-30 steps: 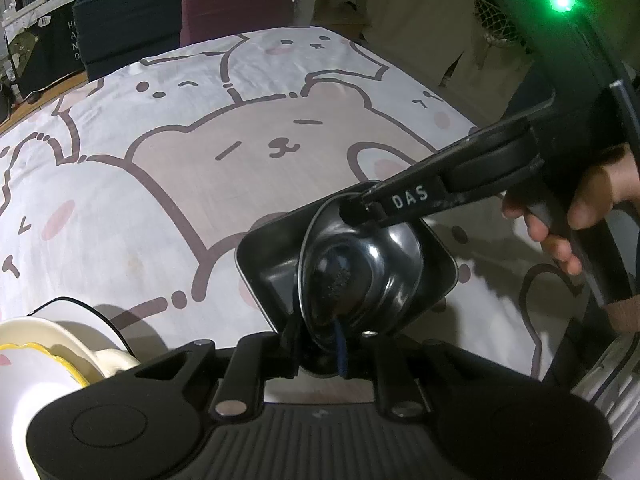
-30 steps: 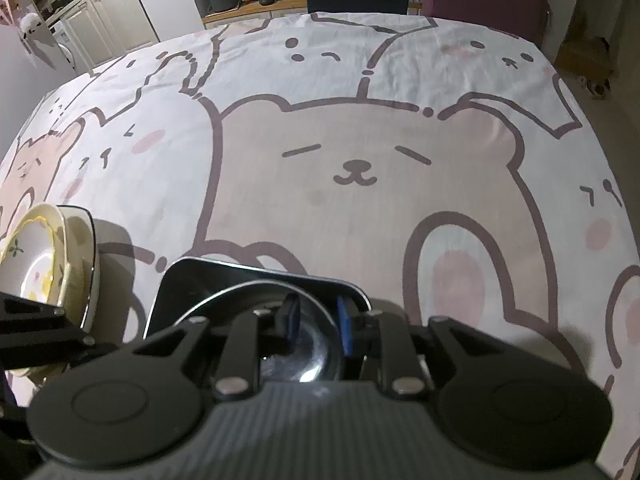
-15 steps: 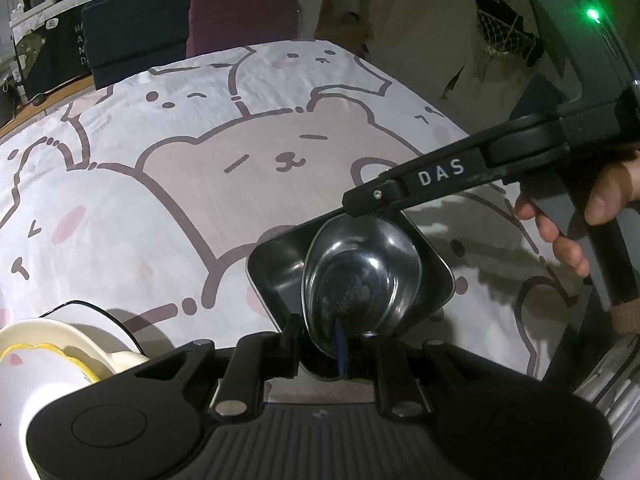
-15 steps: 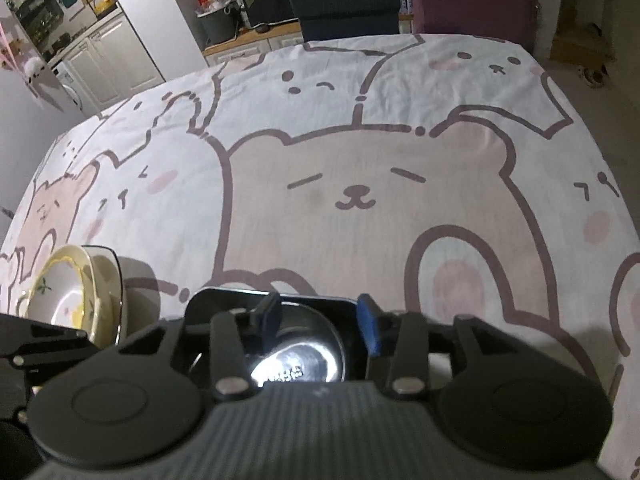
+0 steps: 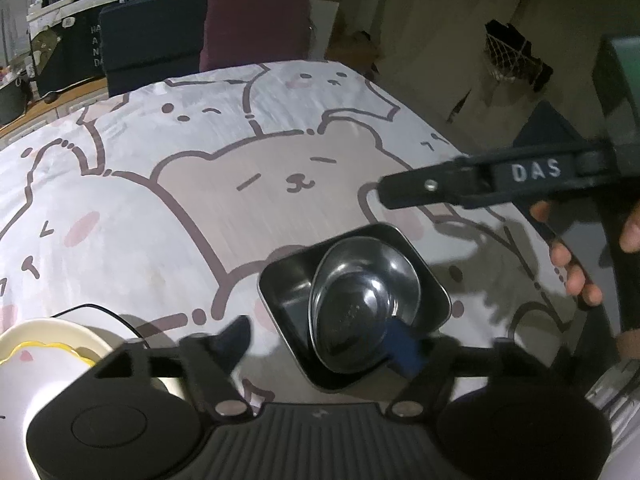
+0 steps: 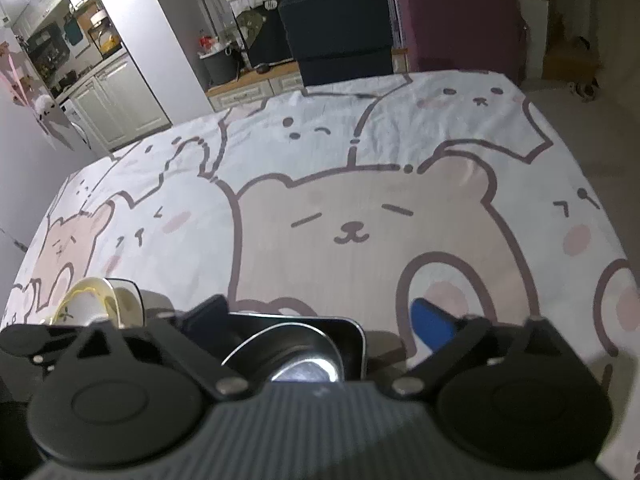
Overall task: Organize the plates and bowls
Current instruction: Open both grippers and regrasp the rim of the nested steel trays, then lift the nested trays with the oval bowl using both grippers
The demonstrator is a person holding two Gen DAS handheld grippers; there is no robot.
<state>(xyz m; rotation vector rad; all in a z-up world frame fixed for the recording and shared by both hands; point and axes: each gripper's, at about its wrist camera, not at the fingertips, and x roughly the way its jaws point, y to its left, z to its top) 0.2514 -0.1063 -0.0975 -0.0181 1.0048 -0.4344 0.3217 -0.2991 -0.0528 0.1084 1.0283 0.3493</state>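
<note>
A round steel bowl (image 5: 362, 304) rests tilted inside a dark square plate (image 5: 288, 284) on the bear-print cloth. My left gripper (image 5: 320, 340) is open, its fingers spread on either side of the plate's near edge. My right gripper (image 6: 324, 320) is open and raised above the same bowl (image 6: 296, 356) and square plate (image 6: 352, 332); its arm shows in the left wrist view (image 5: 480, 184). A cream bowl with a yellow wavy rim (image 5: 44, 356) sits on a white plate to the left, also in the right wrist view (image 6: 92, 300).
The bear-print cloth (image 5: 240, 184) covers the table, whose far and right edges drop to the floor. Dark blue and maroon chairs (image 6: 340, 28) stand beyond the far edge. A white rack (image 5: 616, 380) shows at the right edge.
Both grippers opened and let go of the steel bowl, which now lies in the square plate. The right gripper lifted up and back; the left drew back slightly.
</note>
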